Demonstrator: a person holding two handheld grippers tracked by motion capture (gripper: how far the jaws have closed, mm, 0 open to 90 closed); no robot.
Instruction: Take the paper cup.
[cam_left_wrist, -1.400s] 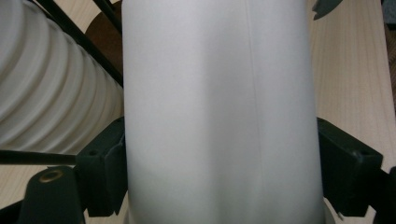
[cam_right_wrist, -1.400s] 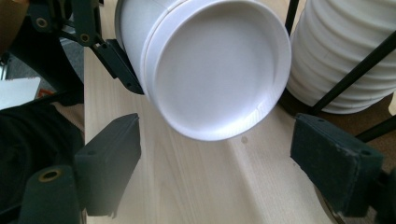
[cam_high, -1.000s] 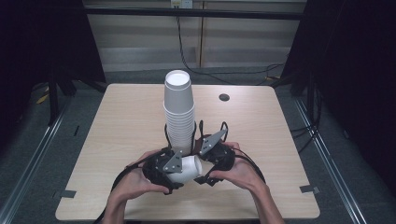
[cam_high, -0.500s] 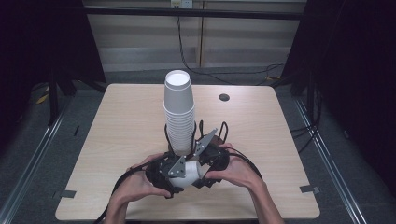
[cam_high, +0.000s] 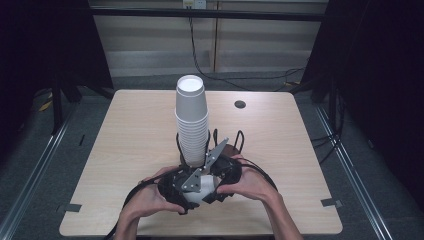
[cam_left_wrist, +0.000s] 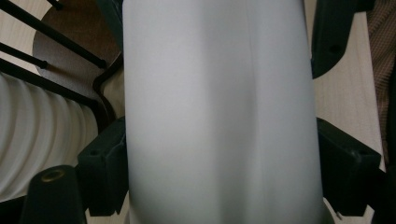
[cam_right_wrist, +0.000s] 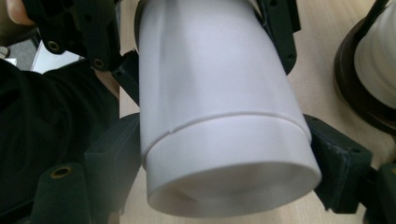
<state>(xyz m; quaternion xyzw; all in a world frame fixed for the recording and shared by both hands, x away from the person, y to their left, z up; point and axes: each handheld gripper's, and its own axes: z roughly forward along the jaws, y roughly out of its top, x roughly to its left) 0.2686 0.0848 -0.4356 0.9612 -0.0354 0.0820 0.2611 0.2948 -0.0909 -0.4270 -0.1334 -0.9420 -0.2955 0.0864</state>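
Note:
Two white paper cups, one nested in the other, lie sideways between my grippers above the table's front edge (cam_high: 202, 189). My left gripper (cam_left_wrist: 224, 172) is shut on the cup body (cam_left_wrist: 219, 107), its black jaws pressing both sides. My right gripper (cam_right_wrist: 229, 163) is shut on the outer cup (cam_right_wrist: 229, 154) near its rim, with a seam showing where the inner cup (cam_right_wrist: 205, 70) comes out. In the high view the left gripper (cam_high: 184, 192) and the right gripper (cam_high: 220, 172) sit close together, a hand around each.
A tall stack of white cups (cam_high: 191, 120) stands in a black wire holder with a dark round base (cam_high: 229, 150), just behind the grippers. A small dark disc (cam_high: 240, 104) lies at the back right of the wooden table (cam_high: 125, 135).
Both hands have drawn closer together, so less of the held cups shows between the grippers. The tall stack has not moved.

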